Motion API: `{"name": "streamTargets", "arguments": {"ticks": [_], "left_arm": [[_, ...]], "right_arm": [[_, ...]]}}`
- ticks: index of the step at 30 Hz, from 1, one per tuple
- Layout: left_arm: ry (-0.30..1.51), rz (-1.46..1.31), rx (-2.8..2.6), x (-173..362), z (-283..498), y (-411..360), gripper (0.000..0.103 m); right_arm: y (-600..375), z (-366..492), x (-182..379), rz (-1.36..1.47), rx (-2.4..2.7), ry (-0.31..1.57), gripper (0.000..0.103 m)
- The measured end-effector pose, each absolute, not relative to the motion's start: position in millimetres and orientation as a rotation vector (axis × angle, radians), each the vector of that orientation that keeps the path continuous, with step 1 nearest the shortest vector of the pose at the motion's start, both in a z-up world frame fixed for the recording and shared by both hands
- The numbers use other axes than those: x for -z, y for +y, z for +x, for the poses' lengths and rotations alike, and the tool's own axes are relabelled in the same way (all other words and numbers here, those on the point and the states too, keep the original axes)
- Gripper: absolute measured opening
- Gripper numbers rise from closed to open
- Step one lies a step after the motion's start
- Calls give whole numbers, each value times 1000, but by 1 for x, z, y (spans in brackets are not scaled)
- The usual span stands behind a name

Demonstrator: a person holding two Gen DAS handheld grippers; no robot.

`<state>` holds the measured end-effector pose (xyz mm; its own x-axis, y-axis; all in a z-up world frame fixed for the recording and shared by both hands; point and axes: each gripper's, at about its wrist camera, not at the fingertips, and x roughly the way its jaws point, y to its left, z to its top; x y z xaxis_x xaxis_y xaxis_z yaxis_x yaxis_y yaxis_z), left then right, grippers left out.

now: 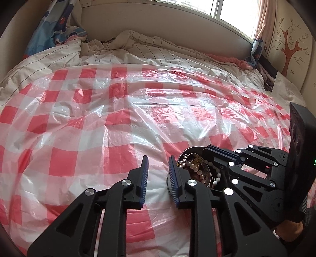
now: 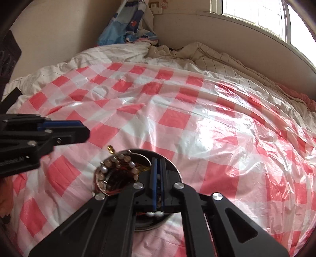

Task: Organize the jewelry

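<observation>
A round dark metal dish (image 1: 187, 151) (image 2: 141, 151) sits on the checked sheet, filled with pale bead strands (image 1: 197, 175) (image 2: 118, 161) and gold chains. A small gold piece (image 2: 110, 148) pokes over its far rim. My right gripper (image 1: 210, 148) (image 2: 159, 160) hovers right over the dish with its blue pads nearly together. Small pale bits show in the slit, and I cannot tell if a strand is pinched. My left gripper (image 1: 159, 160) (image 2: 85, 132) stands just left of the dish, open, with nothing between its fingers.
A red-and-white checked plastic sheet (image 1: 118, 118) (image 2: 197, 122) covers the bed. A rumpled white duvet (image 1: 128, 45) lies behind it by the curved headboard (image 1: 158, 17) and window. A blue patterned cloth (image 1: 57, 25) hangs at the back left. A hand (image 1: 290, 231) holds the right gripper.
</observation>
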<state>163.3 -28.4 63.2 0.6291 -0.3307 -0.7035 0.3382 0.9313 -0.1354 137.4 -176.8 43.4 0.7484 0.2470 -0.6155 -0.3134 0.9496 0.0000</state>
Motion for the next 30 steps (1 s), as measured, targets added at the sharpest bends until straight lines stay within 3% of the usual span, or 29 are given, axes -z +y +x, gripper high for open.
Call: {"name": "streamTargets", "arguments": {"ticks": [1, 2, 3, 12, 15, 22, 26, 29, 30], "left_arm": [[802, 11, 382, -64, 163, -28, 23], [800, 11, 381, -65, 162, -27, 24], [798, 10, 380, -66, 161, -26, 24], [798, -4, 371, -67, 159, -16, 28], [787, 9, 372, -70, 151, -17, 31], [796, 105, 359, -59, 107, -29, 54], [781, 174, 334, -52, 71, -36, 81], [773, 195, 294, -46, 48, -37, 90], [784, 192, 292, -42, 42, -37, 92]], "right_arm": [[-173, 135, -47, -89, -339, 637, 16], [-167, 135, -51, -79, -373, 623, 36], [-161, 136, -53, -82, -399, 615, 41], [-162, 153, -23, -124, -361, 759, 38], [-170, 144, -35, -102, -365, 711, 38], [-181, 99, -45, -84, -345, 721, 47], [-182, 55, -35, -84, -329, 756, 63], [-189, 24, -32, -49, -286, 763, 79], [-192, 15, -32, -27, -272, 761, 80]]}}
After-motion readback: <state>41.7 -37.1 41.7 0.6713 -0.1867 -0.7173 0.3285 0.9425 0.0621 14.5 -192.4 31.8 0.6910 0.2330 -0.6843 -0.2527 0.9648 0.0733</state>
